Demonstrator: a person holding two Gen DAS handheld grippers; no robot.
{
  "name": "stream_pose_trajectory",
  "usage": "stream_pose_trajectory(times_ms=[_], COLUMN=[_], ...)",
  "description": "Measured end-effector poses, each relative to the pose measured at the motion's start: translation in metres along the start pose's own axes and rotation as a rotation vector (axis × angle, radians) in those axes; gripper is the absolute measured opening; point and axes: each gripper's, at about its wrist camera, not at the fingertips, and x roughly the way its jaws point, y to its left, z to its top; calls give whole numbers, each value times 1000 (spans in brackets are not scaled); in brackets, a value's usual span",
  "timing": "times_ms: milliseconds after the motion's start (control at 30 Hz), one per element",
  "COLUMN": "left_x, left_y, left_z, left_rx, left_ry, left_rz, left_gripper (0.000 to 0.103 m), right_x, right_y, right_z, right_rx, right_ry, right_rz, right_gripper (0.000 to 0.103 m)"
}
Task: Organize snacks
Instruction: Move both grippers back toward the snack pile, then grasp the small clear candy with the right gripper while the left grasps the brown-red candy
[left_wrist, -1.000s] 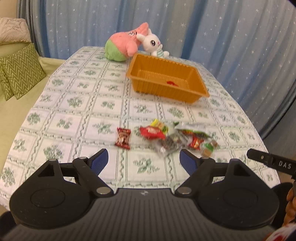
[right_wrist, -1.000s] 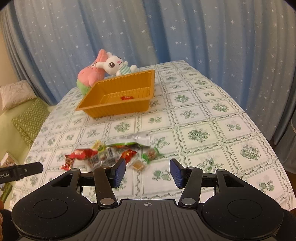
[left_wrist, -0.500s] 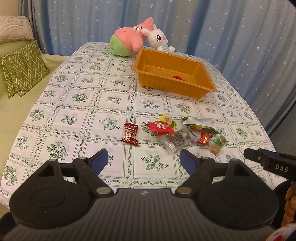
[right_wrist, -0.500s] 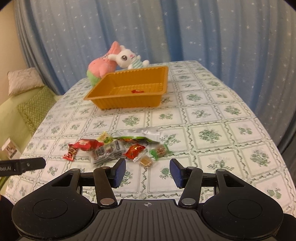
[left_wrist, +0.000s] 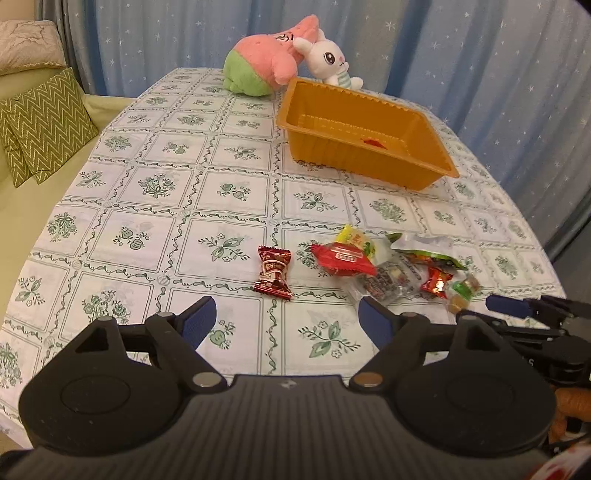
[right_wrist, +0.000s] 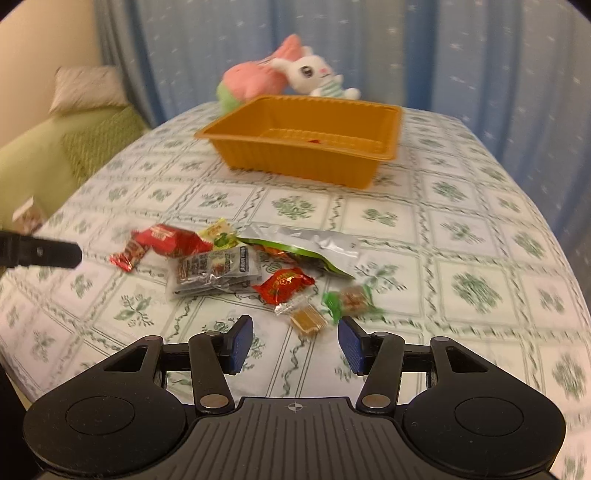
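Observation:
Several wrapped snacks lie in a loose pile on the tablecloth. A dark red candy (left_wrist: 273, 272) lies apart at the pile's left, just beyond my open, empty left gripper (left_wrist: 286, 323). A red packet (left_wrist: 341, 258), a clear packet (right_wrist: 216, 273), a green and silver pouch (right_wrist: 306, 249), a red candy (right_wrist: 284, 284), a green candy (right_wrist: 351, 301) and a small tan candy (right_wrist: 308, 322) lie together. My right gripper (right_wrist: 295, 343) is open and empty, with the tan candy just ahead of it. The orange tray (left_wrist: 364, 138) (right_wrist: 306, 147) stands beyond, holding one small red piece (left_wrist: 373, 141).
A pink and green plush (left_wrist: 262, 66) and a white bunny plush (left_wrist: 328, 59) sit behind the tray. A sofa with green zigzag cushions (left_wrist: 40, 125) is left of the table. Blue starred curtains hang behind. The table edge curves away on the right.
Both grippers have moved forward and lower toward the snack pile, which looks nearer now. The right wrist view is blurred from motion. No snack has moved.

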Motion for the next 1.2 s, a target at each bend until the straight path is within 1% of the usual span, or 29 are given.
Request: stream_pose_trajectory(times_ms=[67,133,167,267,367,433,467,500,533,567,733,1000,1100,1167,1200], left_x=[5,8,10,16,21,24,25,26,27,27,28,40,51,59,63], left_y=[-1,-1,-1,0,0,0,0,0,0,0,3,12,14,14,14], left_z=[1,2,2,3,3,3,3,3,3,3,3,12,18,21,22], left_rx=[17,24,24,25,26,25,26,27,27,27,31,39,55,68,72], left_ry=[5,10,12,20,27,32,34,35,36,37,35,23,22,23,25], left_rz=[9,12,11,10,9,7,7,7,6,7,19,47,49,48,42], left_gripper=[82,82,82,82,82,82,82,82,82,82,82,81,72,62,61], right_x=[10,19,24,31,33,33,32,31,30,29,20,-3,-6,-7,-6], right_y=[-2,-4,-5,-10,-14,-12,-11,-10,-8,-7,0,2,2,2,1], right_z=[2,3,3,4,3,2,1,0,-1,-1,-3,-1,1,3,3], right_rx=[-24,-47,-56,-76,-73,-94,-103,-107,-106,-101,-89,-16,1,14,17], right_ry=[10,27,33,36,41,40,39,38,39,40,20,-37,-45,-44,-44], right_rz=[11,24,24,22,20,19,17,17,16,16,-2,-30,-32,-32,-34], right_gripper=[52,49,46,43,38,37,34,27,22,13,12,11,11,11,11])
